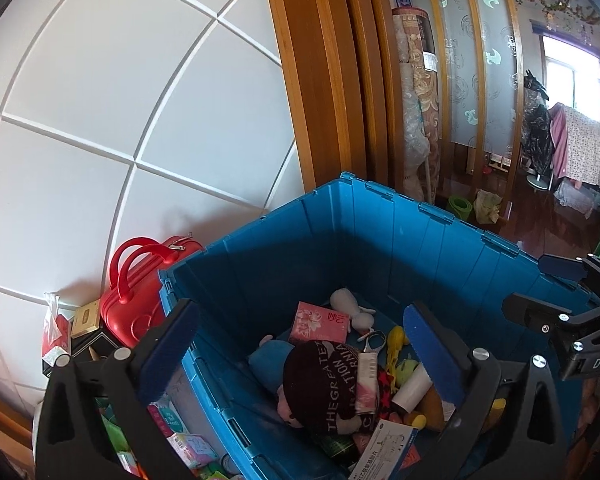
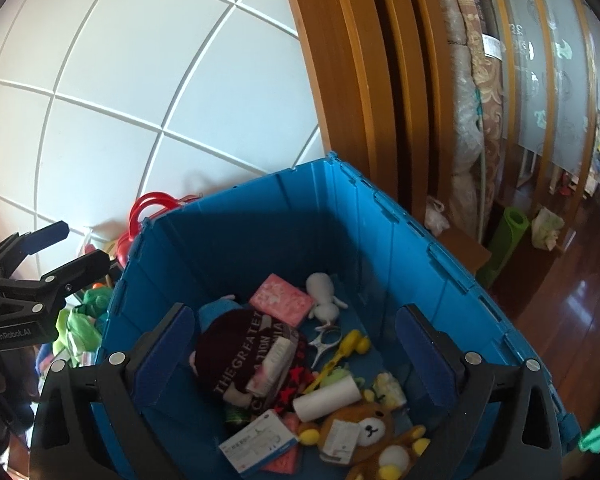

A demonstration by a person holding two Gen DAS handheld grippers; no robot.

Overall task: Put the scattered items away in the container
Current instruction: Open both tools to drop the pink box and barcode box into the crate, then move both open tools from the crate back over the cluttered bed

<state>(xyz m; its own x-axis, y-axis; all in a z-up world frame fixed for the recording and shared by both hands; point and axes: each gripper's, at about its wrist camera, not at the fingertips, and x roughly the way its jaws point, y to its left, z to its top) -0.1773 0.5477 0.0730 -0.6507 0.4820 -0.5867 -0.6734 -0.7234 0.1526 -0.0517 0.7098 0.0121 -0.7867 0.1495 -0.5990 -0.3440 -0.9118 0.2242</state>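
Right wrist view: I see right gripper (image 2: pixel 292 356) & left gripper (image 1: pixel 300 352) both spread wide, empty, above blue crate (image 2: pixel 260 232); bear plush (image 2: pixel 368 432) inside crate.

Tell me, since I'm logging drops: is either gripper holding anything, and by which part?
Nothing is held. The left gripper and right gripper both stand open above the blue bin.

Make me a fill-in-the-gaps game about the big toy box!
1. The box holding the toys is coloured ____.
2. The bear lying in the box is coloured ____.
3. The suitcase outside the box, by the wall, is coloured ____.
4. Both grippers, left and right, have their jaws ____, with nothing held.

Missing words: blue; brown; red; open
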